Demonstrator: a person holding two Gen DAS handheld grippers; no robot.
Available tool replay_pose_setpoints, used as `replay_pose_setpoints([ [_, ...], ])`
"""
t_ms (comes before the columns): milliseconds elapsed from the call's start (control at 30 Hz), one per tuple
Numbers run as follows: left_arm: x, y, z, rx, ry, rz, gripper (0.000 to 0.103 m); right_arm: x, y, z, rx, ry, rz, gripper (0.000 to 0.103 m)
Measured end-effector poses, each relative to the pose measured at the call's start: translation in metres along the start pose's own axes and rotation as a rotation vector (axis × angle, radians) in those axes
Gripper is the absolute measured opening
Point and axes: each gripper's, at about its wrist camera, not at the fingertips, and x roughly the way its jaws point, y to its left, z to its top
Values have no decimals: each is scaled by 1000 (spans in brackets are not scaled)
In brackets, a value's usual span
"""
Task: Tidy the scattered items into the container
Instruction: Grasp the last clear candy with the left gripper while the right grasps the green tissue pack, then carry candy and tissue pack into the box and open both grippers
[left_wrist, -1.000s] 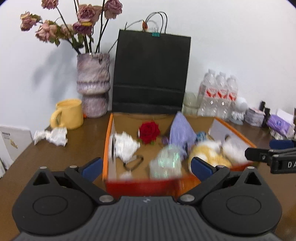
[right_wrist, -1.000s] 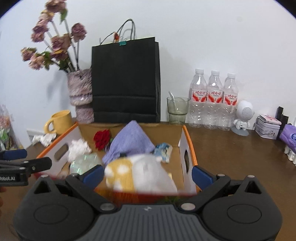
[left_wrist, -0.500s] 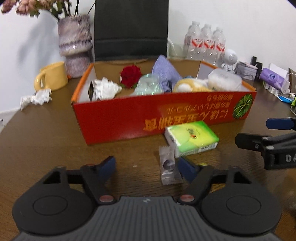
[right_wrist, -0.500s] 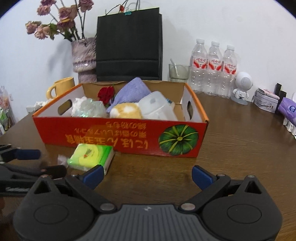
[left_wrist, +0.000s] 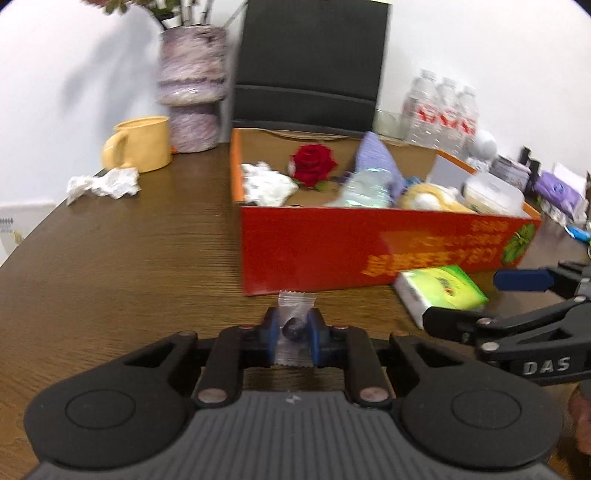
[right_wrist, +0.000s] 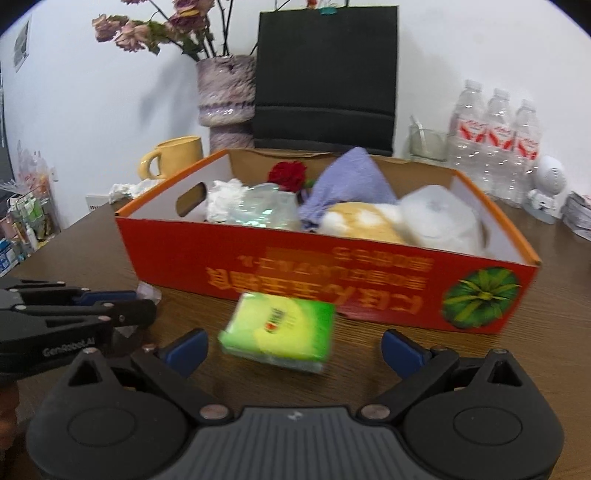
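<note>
A small clear-wrapped candy (left_wrist: 294, 326) lies on the brown table just in front of the red cardboard box (left_wrist: 332, 251). My left gripper (left_wrist: 294, 329) has its jaws closing, and the blue pads touch the wrapper on both sides. A green tissue pack (right_wrist: 280, 332) lies against the box front (right_wrist: 295, 269). My right gripper (right_wrist: 293, 347) is open, its fingers standing wide on either side of the pack without touching it. The box holds a red rose (left_wrist: 313, 168), purple cloth, crumpled paper, a plush toy and a plastic tub.
A yellow mug (left_wrist: 142, 147), crumpled paper (left_wrist: 105, 182) and a vase (left_wrist: 192, 85) stand left of the box. A black paper bag (left_wrist: 310, 62) is behind it. Water bottles (right_wrist: 495, 136) and small items line the right back edge.
Both grippers have come down from over the box to the table in front of it. The left jaws have narrowed around the candy. The right gripper has drawn up to the tissue pack.
</note>
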Motion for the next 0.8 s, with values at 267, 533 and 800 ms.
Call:
replay_pose_setpoints([
  [267, -2, 5, 1, -17, -13, -16, 17, -9, 1, -8, 17, -17, -2, 64],
  [533, -20, -9, -2, -2, -64, -39, 17, -46, -16, -18, 90, -97, 26, 64],
  [800, -55, -17, 4, -42, -157, -98, 17, -76, -38, -2, 119, -193, 52, 64],
])
